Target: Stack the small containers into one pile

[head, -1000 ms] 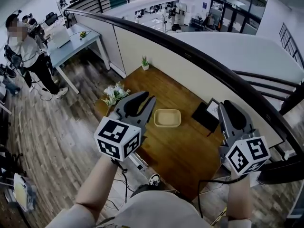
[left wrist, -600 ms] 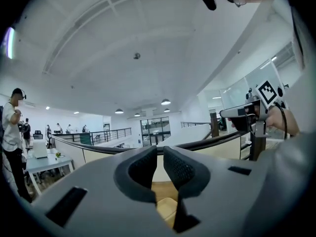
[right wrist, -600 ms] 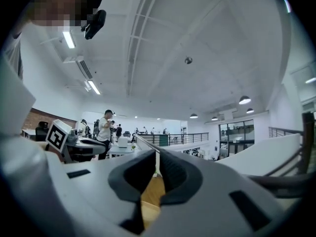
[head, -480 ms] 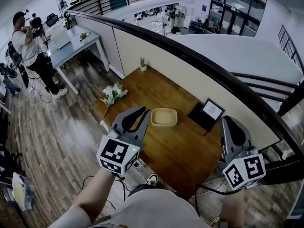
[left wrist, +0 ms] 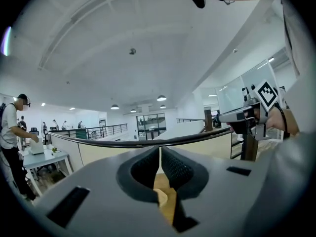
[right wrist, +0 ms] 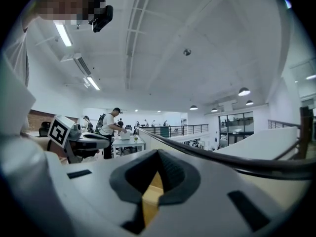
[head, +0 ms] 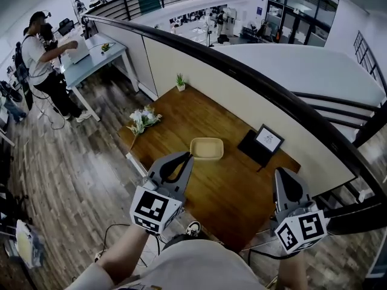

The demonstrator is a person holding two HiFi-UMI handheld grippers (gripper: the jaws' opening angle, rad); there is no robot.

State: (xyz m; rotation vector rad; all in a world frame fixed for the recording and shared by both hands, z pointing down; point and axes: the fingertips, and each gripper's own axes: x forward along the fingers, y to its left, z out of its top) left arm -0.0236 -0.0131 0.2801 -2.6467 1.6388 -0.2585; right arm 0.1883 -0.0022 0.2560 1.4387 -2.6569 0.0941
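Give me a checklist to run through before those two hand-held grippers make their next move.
1. Left gripper free: ok. Its jaws have just closed, with nothing between them.
2. Right gripper free: ok. Its jaws have just closed, also with nothing between them.
3. One pile only: ok. A single container shape stands on the table.
4. Number nested in that pile: cannot tell from the head view.
5. Space round the pile: ok. It stands apart from the flowers and the frame.
6. Grippers off the pile: ok. Both sit on the near side of it and touch nothing.
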